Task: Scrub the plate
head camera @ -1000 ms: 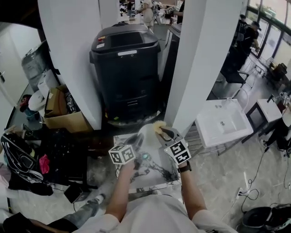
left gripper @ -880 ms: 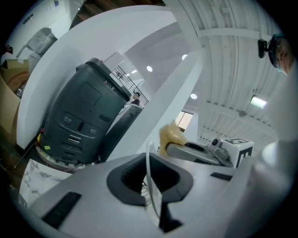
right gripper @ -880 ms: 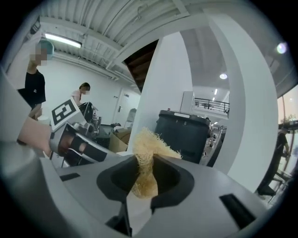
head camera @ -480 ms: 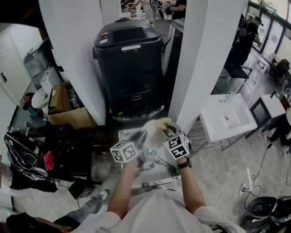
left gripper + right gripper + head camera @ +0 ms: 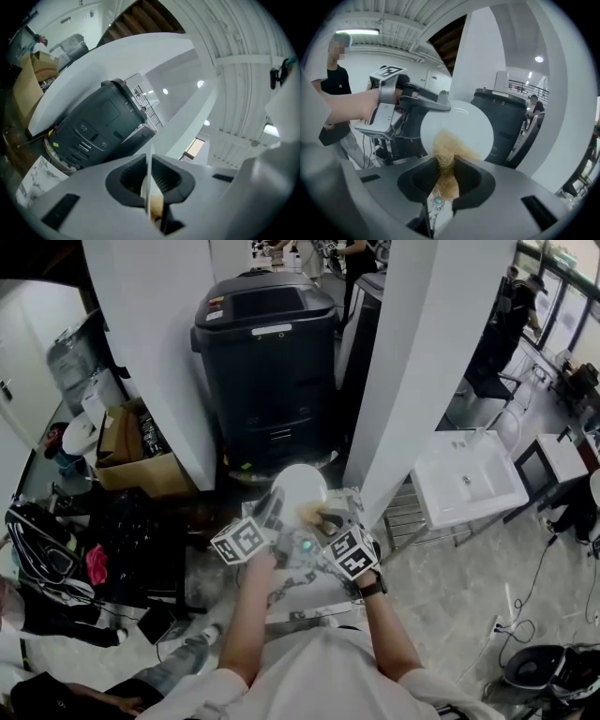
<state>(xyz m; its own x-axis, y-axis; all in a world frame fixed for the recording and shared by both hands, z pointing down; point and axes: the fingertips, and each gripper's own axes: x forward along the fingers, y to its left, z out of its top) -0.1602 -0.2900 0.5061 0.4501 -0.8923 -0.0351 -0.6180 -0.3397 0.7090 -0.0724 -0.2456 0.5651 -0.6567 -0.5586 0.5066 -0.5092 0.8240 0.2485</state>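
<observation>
The left tongs [image 5: 150, 182] are pinched narrow on the rim of the round white plate [image 5: 298, 486], holding it upright on edge above the far end of the marble-patterned counter [image 5: 306, 602]. The right tongs [image 5: 443, 177] grip a tan fibrous scrub pad [image 5: 444, 149], which lies against the lower part of the plate's face. A large black machine [image 5: 267, 357] stands beyond.

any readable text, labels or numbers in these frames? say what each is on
No text is legible.
White label on the black machine: too small to read.
Small sticker at its top corner: blurred.
Marker cubes: black-and-white square codes, no letters.
</observation>
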